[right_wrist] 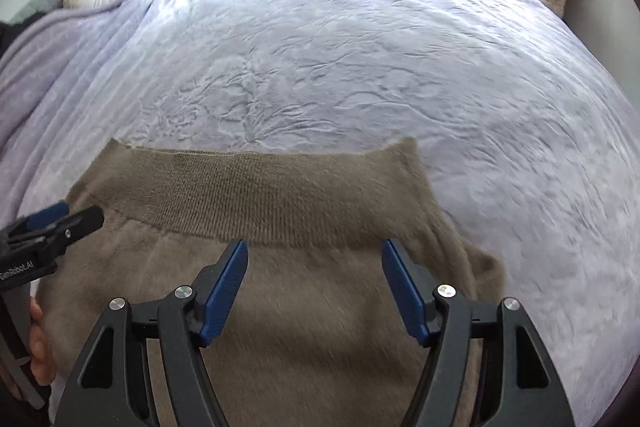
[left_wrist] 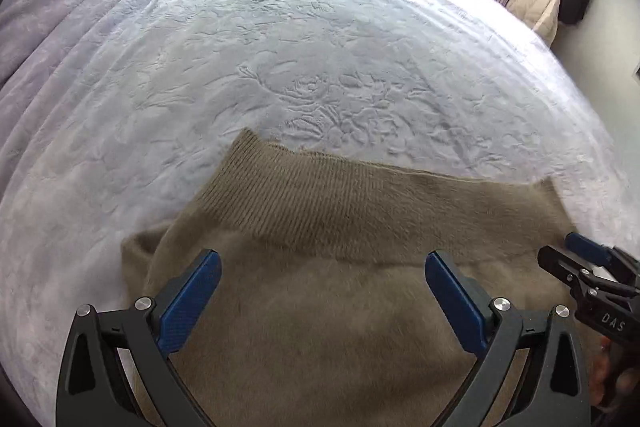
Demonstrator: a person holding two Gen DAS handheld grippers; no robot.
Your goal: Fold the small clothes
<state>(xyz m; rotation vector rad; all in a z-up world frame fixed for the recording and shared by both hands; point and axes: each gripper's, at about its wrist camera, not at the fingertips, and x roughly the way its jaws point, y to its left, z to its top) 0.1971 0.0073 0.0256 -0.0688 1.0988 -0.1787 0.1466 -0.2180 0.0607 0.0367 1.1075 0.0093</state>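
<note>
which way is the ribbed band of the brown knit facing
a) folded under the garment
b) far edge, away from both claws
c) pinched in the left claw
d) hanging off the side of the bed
b, the ribbed band runs across the far edge of the brown knit, lying flat on the blanket beyond both claws.

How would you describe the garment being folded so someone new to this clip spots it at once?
Start from the wide bed with the pale lilac embossed blanket. At its near edge, just beyond both open tools, lies the brown knit garment. It is the only dark, fuzzy piece there, with a ribbed band across its far edge.
</note>
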